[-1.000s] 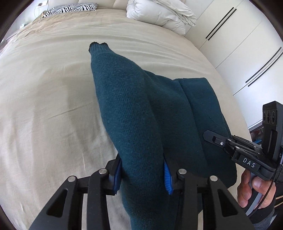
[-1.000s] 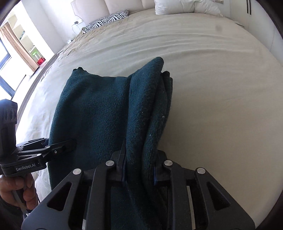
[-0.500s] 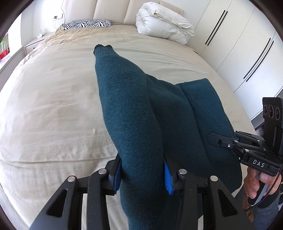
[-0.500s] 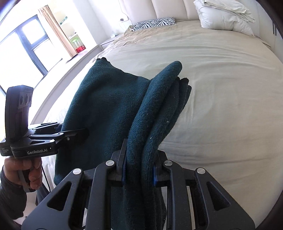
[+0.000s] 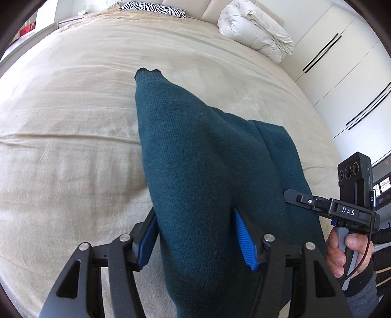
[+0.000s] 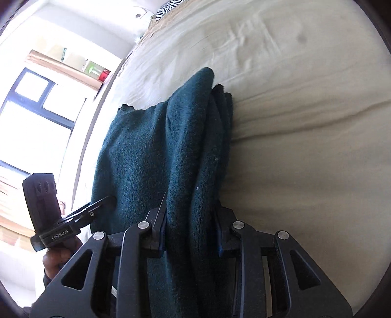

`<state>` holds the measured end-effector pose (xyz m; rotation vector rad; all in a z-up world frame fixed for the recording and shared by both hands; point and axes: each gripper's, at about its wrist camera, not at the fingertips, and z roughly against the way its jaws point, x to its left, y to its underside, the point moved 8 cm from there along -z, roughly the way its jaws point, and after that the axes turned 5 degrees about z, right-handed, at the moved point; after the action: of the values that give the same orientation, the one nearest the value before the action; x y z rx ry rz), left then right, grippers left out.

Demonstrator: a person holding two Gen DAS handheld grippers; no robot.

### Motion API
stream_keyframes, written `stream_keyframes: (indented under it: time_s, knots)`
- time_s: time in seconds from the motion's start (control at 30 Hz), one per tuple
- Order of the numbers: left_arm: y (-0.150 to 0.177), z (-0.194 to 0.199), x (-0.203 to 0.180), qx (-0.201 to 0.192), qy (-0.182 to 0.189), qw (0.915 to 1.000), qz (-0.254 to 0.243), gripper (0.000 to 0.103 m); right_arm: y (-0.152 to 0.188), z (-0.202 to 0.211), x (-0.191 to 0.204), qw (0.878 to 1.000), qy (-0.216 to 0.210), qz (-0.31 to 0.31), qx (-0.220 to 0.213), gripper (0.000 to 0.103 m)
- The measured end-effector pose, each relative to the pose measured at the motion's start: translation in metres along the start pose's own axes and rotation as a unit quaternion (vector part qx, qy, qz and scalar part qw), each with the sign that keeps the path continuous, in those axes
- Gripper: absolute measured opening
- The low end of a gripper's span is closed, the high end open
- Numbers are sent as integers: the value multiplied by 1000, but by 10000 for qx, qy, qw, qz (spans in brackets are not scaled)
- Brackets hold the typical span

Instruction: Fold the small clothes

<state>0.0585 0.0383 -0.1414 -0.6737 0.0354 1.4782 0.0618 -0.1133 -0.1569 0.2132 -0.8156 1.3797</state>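
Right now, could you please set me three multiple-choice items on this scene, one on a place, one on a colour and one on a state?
1. Where does the sweater lie?
A. on the beige bed sheet
B. on a wooden floor
C. in a laundry basket

2. What colour is the sweater?
A. bright red
B. dark teal
C. white

3. How does the left gripper stand to the sweater?
A. far away from it
B. jaws opening, a fold of knit between the blue pads
C. clamped on the zebra-print pillow

Answers:
1 A, since its far end rests on the sheet in both wrist views.
2 B, as the knit reads dark teal in both views.
3 B, because a gap shows at each pad beside the fold.
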Motion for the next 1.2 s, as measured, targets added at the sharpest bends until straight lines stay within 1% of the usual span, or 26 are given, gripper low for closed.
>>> stream_keyframes:
  time_s: [0.03, 0.13, 0.2, 0.27, 0.33, 0.43, 0.47, 0.5, 0.53, 0.57, 0.6, 0.63, 0.7, 0.73, 0.77, 0.8, 0.87, 0.9, 0.93, 0.97, 1.0, 1.03, 1.07, 1.1, 1.13, 1.2]
  knots:
    - [5, 2, 6, -30, 44, 10000, 36, 70, 2, -2, -3, 9998, -151, -113, -24, 35]
    - [9, 2, 14, -90, 229, 9994, 262, 74, 13, 6, -18, 9977, -507, -419, -157, 38]
    - [9, 6, 17, -148, 267, 9991, 291, 74, 14, 11, -21, 9969, -530, -532, -254, 40]
    - [12, 13, 20, -234, 215, 9991, 281, 74, 15, 19, -23, 9975, -378, -483, -339, 44]
    - [14, 25, 22, -393, 109, 9988, 254, 74, 14, 26, -26, 9981, -180, -427, -405, 45]
    - [16, 55, 19, -908, -288, 9954, -36, 75, 12, 41, -25, 9973, 264, -244, -636, 47]
    - [14, 66, 15, -1140, -456, 9923, -183, 78, 12, 49, -23, 9961, 424, -167, -755, 47]
    - [14, 78, 11, -1403, -669, 9873, -332, 86, 12, 58, -22, 9941, 631, -82, -877, 47]
    - [15, 91, 7, -1684, -886, 9805, -488, 90, 12, 68, -22, 9915, 847, 17, -987, 47]
    - [15, 105, 0, -1994, -1054, 9720, -660, 99, 13, 77, -19, 9885, 1042, 134, -1089, 47]
    - [17, 119, -7, -2300, -1166, 9626, -833, 103, 13, 87, -16, 9848, 1232, 272, -1196, 47]
    - [18, 134, -16, -2619, -1240, 9518, -1007, 103, 14, 96, -9, 9801, 1413, 433, -1325, 48]
    - [22, 165, -33, -3243, -1461, 9254, -1310, 103, 16, 121, 5, 9677, 1753, 792, -1628, 50]
    - [24, 180, -42, -3528, -1585, 9108, -1444, 103, 15, 129, 16, 9590, 1952, 973, -1810, 55]
    - [25, 196, -50, -3798, -1741, 8951, -1559, 103, 16, 141, 25, 9491, 2134, 1143, -2013, 64]
    - [24, 210, -58, -4006, -1879, 8818, -1631, 103, 15, 154, 34, 9388, 2270, 1304, -2240, 68]
    - [22, 237, -71, -4250, -1953, 8691, -1608, 103, 17, 177, 59, 9158, 2442, 1639, -2734, 81]
    - [22, 251, -77, -4386, -1935, 8634, -1572, 103, 19, 191, 71, 9034, 2502, 1786, -2989, 83]
    - [23, 265, -82, -4571, -2002, 8531, -1526, 103, 20, 205, 82, 8910, 2551, 1917, -3228, 88]
    - [26, 276, -85, -4765, -2134, 8398, -1487, 103, 21, 218, 94, 8784, 2598, 2014, -3468, 96]
    - [26, 285, -88, -4851, -2221, 8335, -1435, 103, 22, 233, 105, 8639, 2648, 2088, -3741, 98]
    - [23, 289, -89, -4766, -2184, 8395, -1432, 103, 24, 250, 118, 8485, 2667, 2159, -4029, 100]
    - [20, 290, -88, -4574, -2065, 8534, -1411, 103, 26, 265, 129, 8345, 2652, 2233, -4282, 103]
    - [16, 290, -85, -4377, -2021, 8664, -1301, 103, 28, 278, 140, 8249, 2632, 2274, -4455, 103]
    - [12, 291, -79, -4236, -2066, 8744, -1150, 103, 29, 289, 148, 8201, 2592, 2301, -4553, 103]
    - [7, 290, -72, -4097, -2119, 8823, -932, 103, 31, 308, 164, 8163, 2462, 2295, -4695, 103]
